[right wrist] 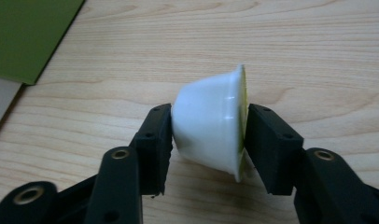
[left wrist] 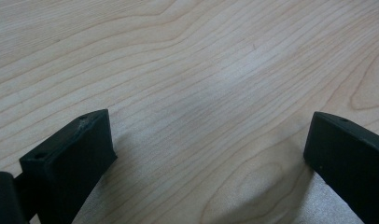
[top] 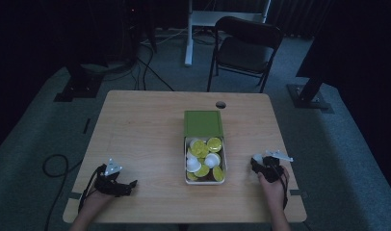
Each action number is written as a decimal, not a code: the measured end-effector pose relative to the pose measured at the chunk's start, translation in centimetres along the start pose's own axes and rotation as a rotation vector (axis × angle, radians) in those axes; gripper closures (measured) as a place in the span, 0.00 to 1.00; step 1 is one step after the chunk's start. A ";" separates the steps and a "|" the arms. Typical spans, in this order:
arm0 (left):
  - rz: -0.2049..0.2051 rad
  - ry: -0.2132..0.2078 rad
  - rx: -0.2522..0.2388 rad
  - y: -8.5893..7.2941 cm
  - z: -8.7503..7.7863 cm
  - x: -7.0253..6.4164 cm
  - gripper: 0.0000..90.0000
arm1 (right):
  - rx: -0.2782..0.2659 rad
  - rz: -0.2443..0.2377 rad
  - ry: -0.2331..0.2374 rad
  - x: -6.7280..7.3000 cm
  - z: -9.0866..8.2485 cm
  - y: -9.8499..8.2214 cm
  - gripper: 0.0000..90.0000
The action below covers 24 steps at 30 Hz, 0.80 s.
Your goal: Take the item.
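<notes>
light: dim | floor [top: 34,144]: grey carpet | bench [top: 140,130]: pale wood, centre | folding chair [top: 246,48]: black, 1 o'clock | cables [top: 150,72]: 11 o'clock | curtains [top: 299,14]: dark, 12 o'clock

the high view looks forward and down from above the person's side, far off, taking in the whole table [top: 145,125]. the 2 gripper views sit close behind their own jaws, facing along them at the tabletop. high and right gripper views share the white capsule [right wrist: 211,126] [top: 257,158] between the right gripper [right wrist: 208,142] jaws.
</notes>
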<state>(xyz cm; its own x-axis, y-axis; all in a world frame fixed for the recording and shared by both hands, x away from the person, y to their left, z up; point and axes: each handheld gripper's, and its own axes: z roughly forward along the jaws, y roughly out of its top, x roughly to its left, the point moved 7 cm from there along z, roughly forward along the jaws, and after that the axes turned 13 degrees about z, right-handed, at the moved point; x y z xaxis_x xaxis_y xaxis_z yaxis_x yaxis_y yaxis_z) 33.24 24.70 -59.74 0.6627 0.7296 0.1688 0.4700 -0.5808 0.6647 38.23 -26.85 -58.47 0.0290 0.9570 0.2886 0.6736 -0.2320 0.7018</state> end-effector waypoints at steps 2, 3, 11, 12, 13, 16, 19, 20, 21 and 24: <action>0.000 0.000 0.000 0.0 0.0 0.0 0.02 | 0.000 0.003 0.008 0.1 0.0 0.0 0.54; 0.000 0.000 0.000 0.0 0.0 0.0 0.02 | -0.003 0.001 0.012 0.1 -0.1 0.1 0.53; 0.000 0.000 0.000 0.0 0.0 0.0 0.02 | -0.020 0.004 0.046 0.6 -0.8 0.6 0.45; 0.000 0.000 0.000 0.0 0.0 0.0 0.02 | -0.024 -0.001 0.048 0.7 -0.9 0.7 0.44; 0.000 0.000 0.000 0.0 0.0 0.0 0.02 | -0.028 0.000 0.051 0.8 -1.0 0.9 0.43; 0.000 0.000 0.000 0.0 0.0 0.0 0.02 | -0.040 -0.006 0.063 1.2 -1.3 1.1 0.42; 0.000 0.000 0.000 0.0 0.0 0.0 0.02 | -0.046 -0.018 0.083 1.7 -1.5 1.3 0.39; 0.000 0.000 0.000 0.0 0.0 0.0 0.02 | -0.048 -0.020 0.090 1.9 -1.6 1.4 0.38; 0.000 0.000 0.000 0.0 0.0 0.0 0.02 | -0.051 -0.024 0.092 2.0 -1.7 1.5 0.38; 0.000 0.000 0.000 0.0 0.0 0.0 0.02 | -0.059 -0.029 0.102 2.2 -1.9 1.7 0.37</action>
<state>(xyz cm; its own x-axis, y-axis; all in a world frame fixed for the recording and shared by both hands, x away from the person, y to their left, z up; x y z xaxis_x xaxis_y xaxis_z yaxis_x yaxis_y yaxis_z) 33.24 24.70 -59.74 0.6627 0.7296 0.1691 0.4699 -0.5808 0.6647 38.04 -25.41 -55.45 -0.0671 0.9416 0.3299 0.6282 -0.2170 0.7471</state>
